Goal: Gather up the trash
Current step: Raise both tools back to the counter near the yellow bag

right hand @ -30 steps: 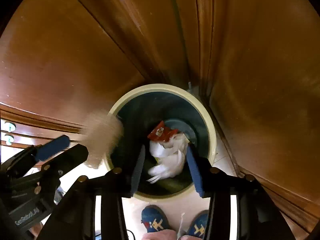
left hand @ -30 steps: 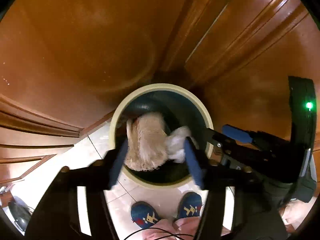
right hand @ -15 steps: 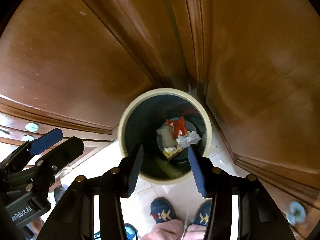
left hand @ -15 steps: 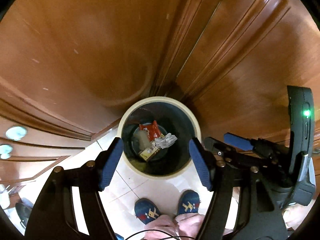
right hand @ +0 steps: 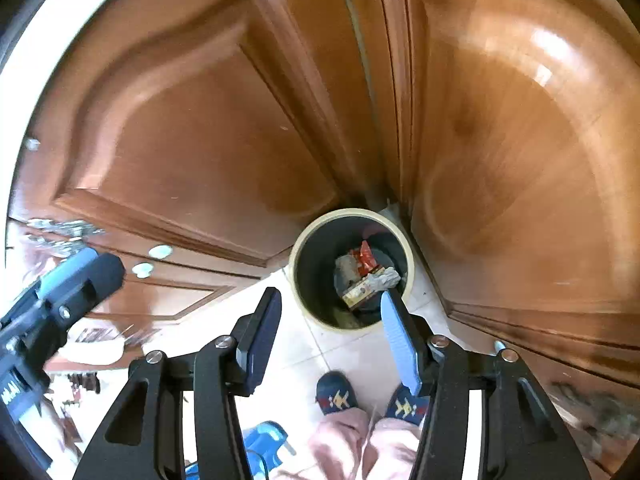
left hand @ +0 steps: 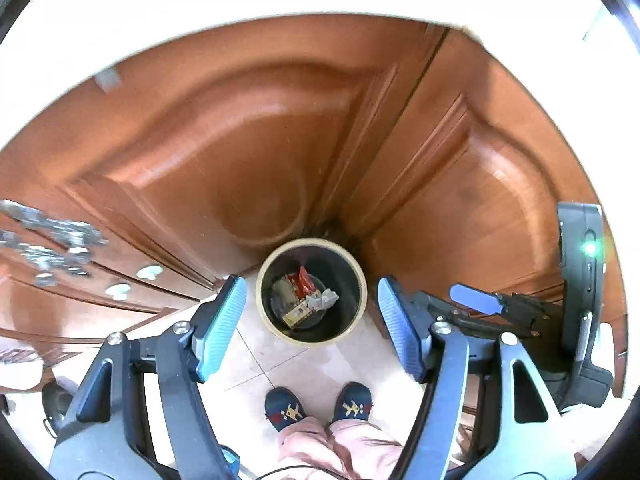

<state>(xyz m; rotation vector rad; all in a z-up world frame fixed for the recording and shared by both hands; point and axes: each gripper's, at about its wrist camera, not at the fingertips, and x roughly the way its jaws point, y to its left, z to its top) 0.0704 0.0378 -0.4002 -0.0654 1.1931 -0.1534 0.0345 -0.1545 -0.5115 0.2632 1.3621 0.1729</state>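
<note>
Left gripper [left hand: 312, 320] and right gripper [right hand: 328, 332]: jaws spread, empty, high above bin [left hand: 362, 280]. Inside: red wrapper [left hand: 302, 280], crumpled tissue [left hand: 326, 299].

Glossy brown panelled wooden doors [left hand: 248, 168], pale tiled floor [left hand: 320, 364], perhaps daylight above.

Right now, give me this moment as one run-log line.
left gripper: open, empty | right gripper: open, empty | trash bin: on floor, holds red wrapper, crumpled paper
</note>
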